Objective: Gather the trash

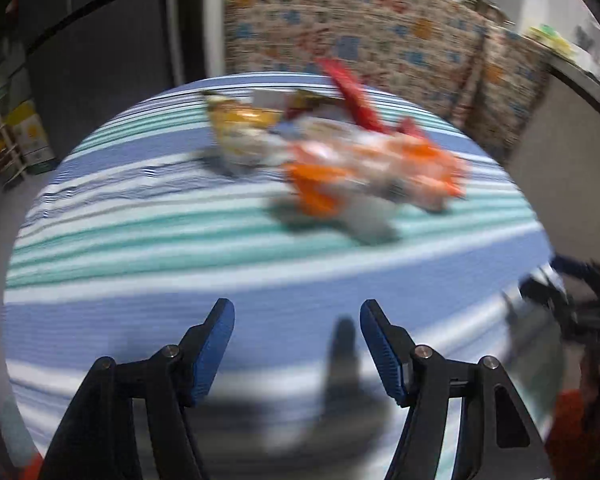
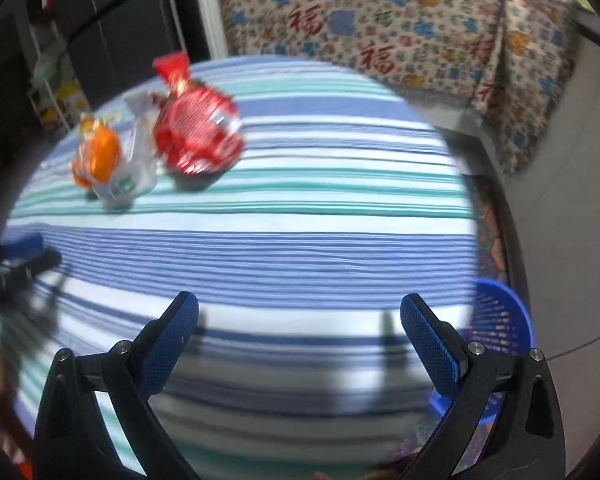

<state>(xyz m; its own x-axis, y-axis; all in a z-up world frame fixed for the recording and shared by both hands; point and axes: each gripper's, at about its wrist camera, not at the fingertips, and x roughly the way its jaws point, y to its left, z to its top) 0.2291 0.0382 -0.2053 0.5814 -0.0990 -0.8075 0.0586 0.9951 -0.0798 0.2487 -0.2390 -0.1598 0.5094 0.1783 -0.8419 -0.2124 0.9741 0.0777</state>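
Both hand-held grippers are spread with nothing between the pads: the left hand-held gripper moderately, the right hand-held gripper wide. The trash sits together at the far side of the round striped-cloth desk: a crinkled red foil wrapper, an orange-and-clear plastic wrapper and a yellow wrapper. Best to pinch one wrapper at a time, by a crumpled edge. The blue slatted plastic basket waits beside the desk (probably the bin). Nothing blocks the reach.
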